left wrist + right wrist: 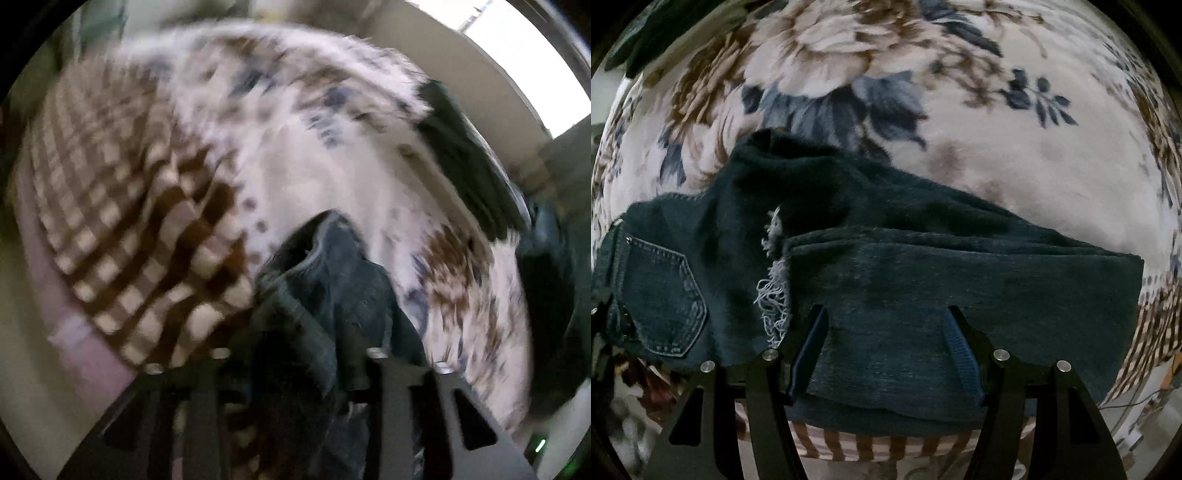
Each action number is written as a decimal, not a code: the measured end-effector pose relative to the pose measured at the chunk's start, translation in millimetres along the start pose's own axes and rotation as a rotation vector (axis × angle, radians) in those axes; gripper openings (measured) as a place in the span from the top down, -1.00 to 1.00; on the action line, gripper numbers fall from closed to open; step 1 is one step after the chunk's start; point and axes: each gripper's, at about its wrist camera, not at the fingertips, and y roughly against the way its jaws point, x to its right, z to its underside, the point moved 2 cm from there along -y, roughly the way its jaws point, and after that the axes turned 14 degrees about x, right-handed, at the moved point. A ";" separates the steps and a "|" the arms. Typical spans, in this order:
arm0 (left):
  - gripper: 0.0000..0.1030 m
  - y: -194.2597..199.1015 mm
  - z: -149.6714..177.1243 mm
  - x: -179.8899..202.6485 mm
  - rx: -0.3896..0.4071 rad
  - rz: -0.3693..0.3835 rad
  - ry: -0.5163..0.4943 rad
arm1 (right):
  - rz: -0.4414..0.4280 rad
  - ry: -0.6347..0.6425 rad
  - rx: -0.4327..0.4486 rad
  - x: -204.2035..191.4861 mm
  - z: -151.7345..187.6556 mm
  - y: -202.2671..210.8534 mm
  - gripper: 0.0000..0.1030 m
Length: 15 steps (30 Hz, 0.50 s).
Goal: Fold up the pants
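Note:
Dark blue jeans [923, 266] lie folded on a floral blanket, with a back pocket [661, 299] at the left and a frayed tear near the middle. My right gripper [884, 314] is open, its blue-padded fingers [812, 343] spread just above the near edge of the jeans. In the blurred left wrist view, a bunch of the jeans [332, 280] rises between the fingers of my left gripper [295, 354], which is shut on it and holds it above the blanket.
The white blanket [1015, 147] with brown and blue flowers covers the bed; its brown checked border [122, 206] lies at the left. Another dark garment [469, 155] lies at the blanket's far right edge. Beige floor and a bright window show beyond.

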 end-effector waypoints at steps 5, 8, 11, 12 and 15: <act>0.44 -25.3 -0.3 -25.5 -0.054 0.004 0.095 | -0.021 -0.038 0.016 10.3 -5.8 6.6 -0.30; 0.61 12.3 -1.4 5.2 0.039 0.019 -0.066 | -0.025 -0.049 0.026 9.7 -6.3 7.2 -0.30; 0.64 48.3 0.8 29.7 0.083 0.047 -0.126 | -0.008 -0.036 0.039 21.5 -9.3 14.0 -0.30; 0.64 58.0 1.4 35.4 0.094 0.052 -0.136 | -0.006 -0.029 0.038 27.3 -12.7 18.2 -0.30; 0.64 87.3 5.6 59.6 0.132 0.070 -0.203 | 0.005 -0.005 0.042 38.5 0.0 20.7 -0.33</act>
